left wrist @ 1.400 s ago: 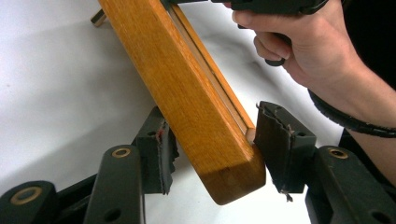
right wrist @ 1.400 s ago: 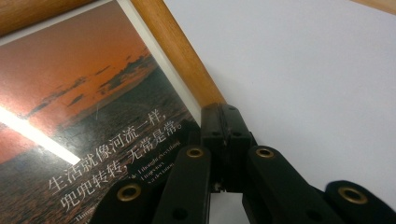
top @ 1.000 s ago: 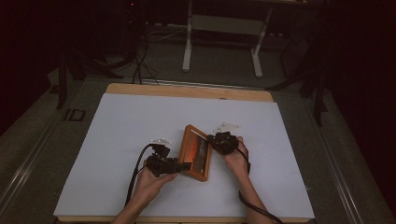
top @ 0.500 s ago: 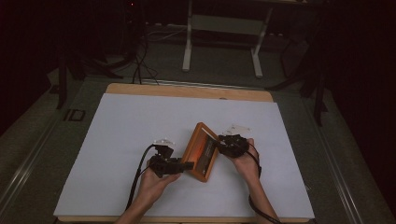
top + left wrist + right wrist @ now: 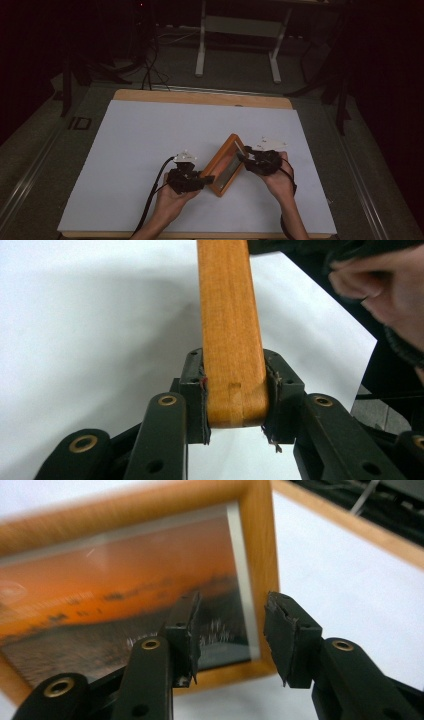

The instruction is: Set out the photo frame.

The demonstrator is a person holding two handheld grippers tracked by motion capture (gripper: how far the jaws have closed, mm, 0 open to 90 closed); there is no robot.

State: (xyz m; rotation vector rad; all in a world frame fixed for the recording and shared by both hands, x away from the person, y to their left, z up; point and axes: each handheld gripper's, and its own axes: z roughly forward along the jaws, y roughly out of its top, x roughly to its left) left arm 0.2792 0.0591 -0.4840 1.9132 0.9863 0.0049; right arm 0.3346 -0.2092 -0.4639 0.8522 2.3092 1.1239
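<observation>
On the white table (image 5: pixel 130 150), near its front edge, a wooden picture frame (image 5: pixel 226 165) stands tilted on its side. Left gripper (image 5: pixel 235 400) has just been closing and now squeezes the frame's edge, likely to keep it up. Right gripper (image 5: pixel 231 630) has just been opening; it holds nothing, near the glass.

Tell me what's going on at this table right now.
A person is handling a wooden picture frame on a white table. The left tool is clamped on the frame's edge, its jaws just closing in, and props it up tilted. The right tool has just opened; it sits in front of the glass, gripping nothing.
</observation>
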